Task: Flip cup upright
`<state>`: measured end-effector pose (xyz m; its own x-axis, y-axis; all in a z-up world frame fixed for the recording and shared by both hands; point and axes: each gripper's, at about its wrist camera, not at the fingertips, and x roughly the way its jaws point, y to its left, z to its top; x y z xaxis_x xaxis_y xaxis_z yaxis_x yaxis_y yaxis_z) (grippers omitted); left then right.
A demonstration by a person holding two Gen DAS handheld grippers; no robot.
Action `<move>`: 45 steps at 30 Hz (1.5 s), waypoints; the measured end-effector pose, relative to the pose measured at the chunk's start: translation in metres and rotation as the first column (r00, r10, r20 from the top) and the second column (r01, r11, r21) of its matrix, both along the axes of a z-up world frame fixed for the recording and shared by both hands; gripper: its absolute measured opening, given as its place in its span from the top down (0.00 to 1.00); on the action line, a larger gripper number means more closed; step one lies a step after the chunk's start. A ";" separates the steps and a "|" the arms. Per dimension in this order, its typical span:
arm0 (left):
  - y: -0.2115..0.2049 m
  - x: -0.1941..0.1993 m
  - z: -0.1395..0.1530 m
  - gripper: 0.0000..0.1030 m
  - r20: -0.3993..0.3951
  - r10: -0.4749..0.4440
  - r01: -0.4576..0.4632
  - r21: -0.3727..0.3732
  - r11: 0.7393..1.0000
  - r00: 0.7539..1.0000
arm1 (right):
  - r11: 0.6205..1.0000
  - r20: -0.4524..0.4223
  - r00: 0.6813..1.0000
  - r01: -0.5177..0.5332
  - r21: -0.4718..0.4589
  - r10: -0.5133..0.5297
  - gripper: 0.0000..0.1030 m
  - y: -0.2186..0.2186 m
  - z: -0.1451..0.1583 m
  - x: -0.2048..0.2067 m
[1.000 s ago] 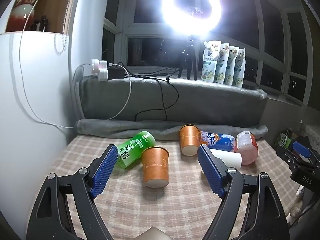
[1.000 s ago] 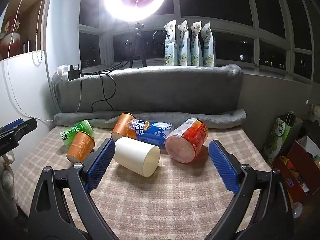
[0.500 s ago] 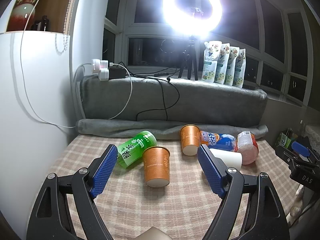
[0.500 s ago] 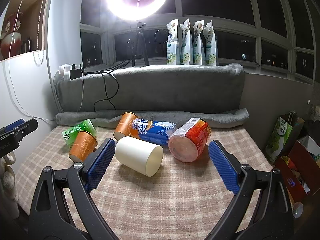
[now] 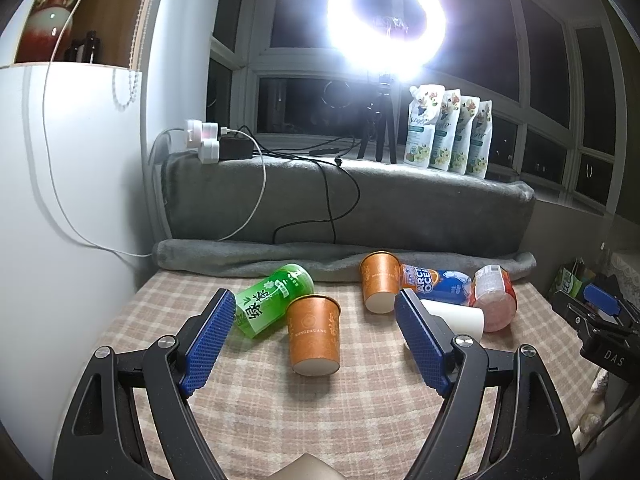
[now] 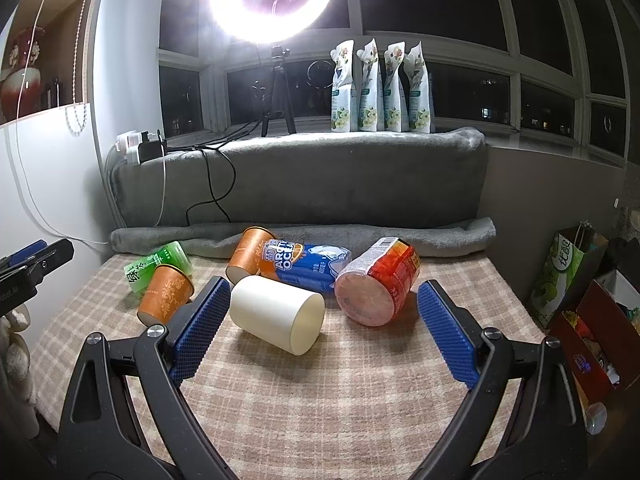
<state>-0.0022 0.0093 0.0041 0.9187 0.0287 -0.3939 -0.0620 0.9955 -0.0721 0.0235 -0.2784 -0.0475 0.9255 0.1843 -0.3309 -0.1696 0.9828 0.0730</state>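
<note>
Both tongs are spread wide and hold nothing. The left tongs [image 5: 314, 340] frame a copper paper cup [image 5: 314, 332] lying on its side on the checked table [image 5: 360, 420], base toward them, straight ahead between the pads. The right tongs [image 6: 322, 332] face a white cup [image 6: 278, 314] just ahead. Both cups look light, thin-walled and easily crushed, so a gentle pinch across the mid-wall seems best.

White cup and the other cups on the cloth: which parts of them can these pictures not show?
- White cup, left wrist view: mostly hidden behind the left claw finger.
- Near orange cup, right wrist view: lower edge covered by the right claw finger.
- Far orange cup: in both views only its base end faces the camera, so the mouth is unseen.
</note>
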 end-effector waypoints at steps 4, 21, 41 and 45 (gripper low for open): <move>0.000 0.000 0.002 0.20 0.004 0.001 -0.001 0.002 1.000 1.000 | 1.000 0.000 1.000 0.000 0.001 0.000 0.06 0.000 0.001 0.000; -0.001 -0.002 0.003 0.20 0.012 0.003 -0.003 0.003 1.000 1.000 | 1.000 -0.007 1.000 -0.004 -0.005 0.004 0.06 0.002 0.001 0.001; -0.002 -0.002 0.000 0.20 0.008 0.004 -0.004 0.002 1.000 1.000 | 1.000 -0.023 0.999 -0.023 -0.007 0.022 0.06 0.008 -0.002 0.010; -0.002 -0.001 -0.001 0.20 0.007 0.004 -0.004 0.002 1.000 1.000 | 1.000 -0.024 0.999 -0.023 -0.006 0.023 0.06 0.008 -0.002 0.010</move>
